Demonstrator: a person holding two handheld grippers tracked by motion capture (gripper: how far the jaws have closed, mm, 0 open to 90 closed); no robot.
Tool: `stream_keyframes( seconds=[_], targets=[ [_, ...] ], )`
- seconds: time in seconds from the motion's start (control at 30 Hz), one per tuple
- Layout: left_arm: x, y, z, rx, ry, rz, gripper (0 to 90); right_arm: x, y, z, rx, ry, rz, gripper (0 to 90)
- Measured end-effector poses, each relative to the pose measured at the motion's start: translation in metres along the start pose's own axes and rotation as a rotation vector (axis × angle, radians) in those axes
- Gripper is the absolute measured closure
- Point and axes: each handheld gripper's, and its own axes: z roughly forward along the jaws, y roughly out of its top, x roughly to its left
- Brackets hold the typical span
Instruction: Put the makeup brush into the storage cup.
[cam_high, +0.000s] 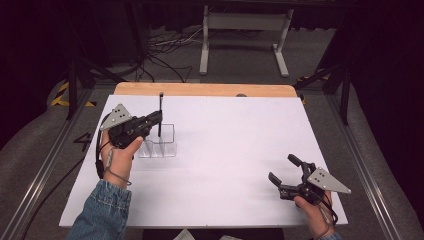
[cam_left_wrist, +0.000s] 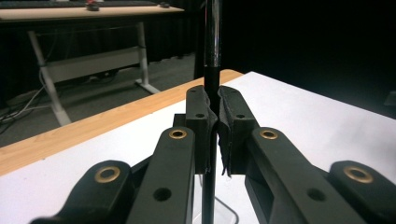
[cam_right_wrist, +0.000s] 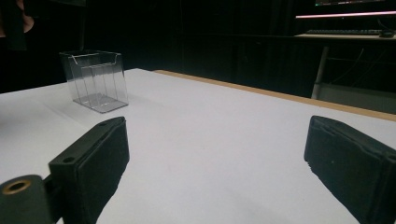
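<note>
A: What did the left gripper (cam_high: 156, 119) have hold of?

B: A thin black pen (cam_high: 160, 112), glossy and round like a rod. In the left gripper view the jaws were shut tight on it, the soft black pads (cam_left_wrist: 202, 122) squeezed around the shaft (cam_left_wrist: 212, 42) with no gap left. It stood nearly upright, its top well clear of the jaws and its lower end pointing down.

A: Down into what?

B: A clear plastic holder (cam_high: 159, 142), a small box with thin see-through walls and inner dividers forming slots. It sat on the white table (cam_high: 240, 145) towards the far left corner, well in from the left edge. From the high view the pen's tip was over or just inside one of the slots; I could not tell whether it touched the bottom.

A: Why hold it upright like that?

B: I'd judge it was so the shaft lined up with the narrow compartment. Tilted, it would likely catch on a wall, and the light box could slide on the smooth surface.

A: And the right gripper (cam_high: 285, 175)?

B: Spread wide with nothing between the jaws. It rested near the near right corner, well apart from the holder. In its own view the flat, matte, slightly grainy pads (cam_right_wrist: 105, 163) framed bare table, with the holder (cam_right_wrist: 95, 79) farther off. It looked parked out of the way, I'd say.

A: The table itself?

B: A plain white matte sheet, with a wooden strip (cam_high: 205, 89) along the far edge.
</note>
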Motion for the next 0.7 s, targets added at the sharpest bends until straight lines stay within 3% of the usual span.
stream_keyframes(
  seconds=[0.43, 0.7],
  targets=[
    [0.0063, -0.0054, -0.0042, -0.007, 0.08, -0.007, 83.4, -0.0001, -0.0002, 0.0004, 0.001, 0.003, -0.003, 7.0],
    [0.0067, -0.0092, -0.0026, -0.003, 0.102, -0.012, 83.4, -0.0001, 0.0, 0.0001, 0.0, 0.006, -0.006, 6.9]
  ],
)
